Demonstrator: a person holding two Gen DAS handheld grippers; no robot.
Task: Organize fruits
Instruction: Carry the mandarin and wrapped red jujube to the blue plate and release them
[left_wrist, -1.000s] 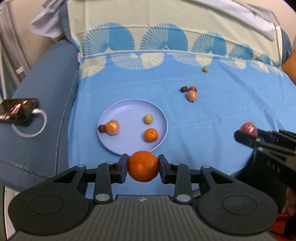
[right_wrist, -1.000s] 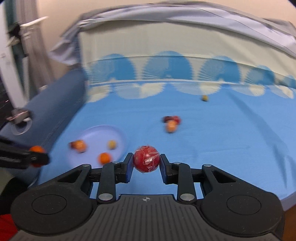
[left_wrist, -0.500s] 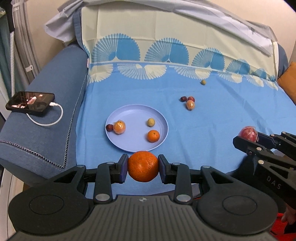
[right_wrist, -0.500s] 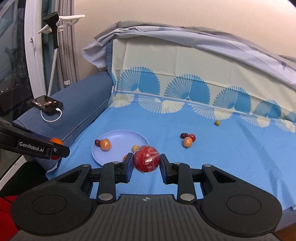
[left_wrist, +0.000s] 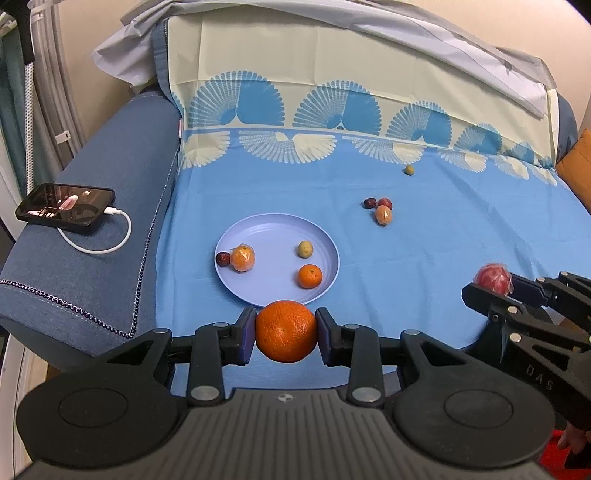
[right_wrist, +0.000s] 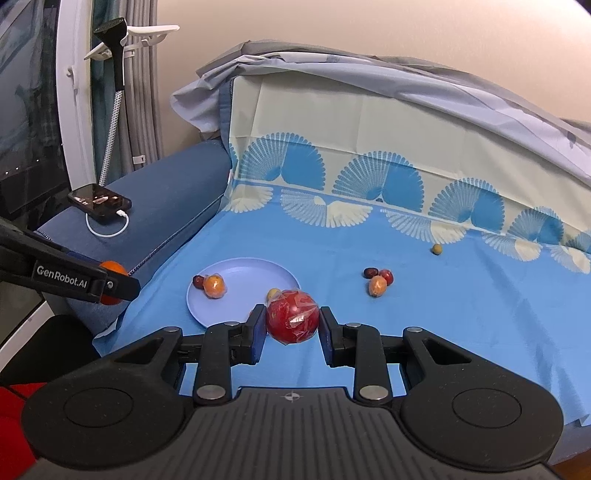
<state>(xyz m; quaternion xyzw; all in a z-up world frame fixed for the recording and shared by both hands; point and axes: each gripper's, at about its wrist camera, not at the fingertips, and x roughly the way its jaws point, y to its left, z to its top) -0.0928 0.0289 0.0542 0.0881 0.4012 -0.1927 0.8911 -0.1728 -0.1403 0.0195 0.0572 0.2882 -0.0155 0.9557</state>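
A: Both cams pulled back & up vs 1 s ago. Our left claw grips the orange, right claw grips the wrapped red fruit.

B: Plate sits straight ahead of left claw, nearer than right; we'd drop the orange first.

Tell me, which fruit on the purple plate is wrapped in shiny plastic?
The wrapped orange fruit at the left side of the plate, touching a small dark red fruit. The bare small orange and the yellowish fruit have no wrapping.
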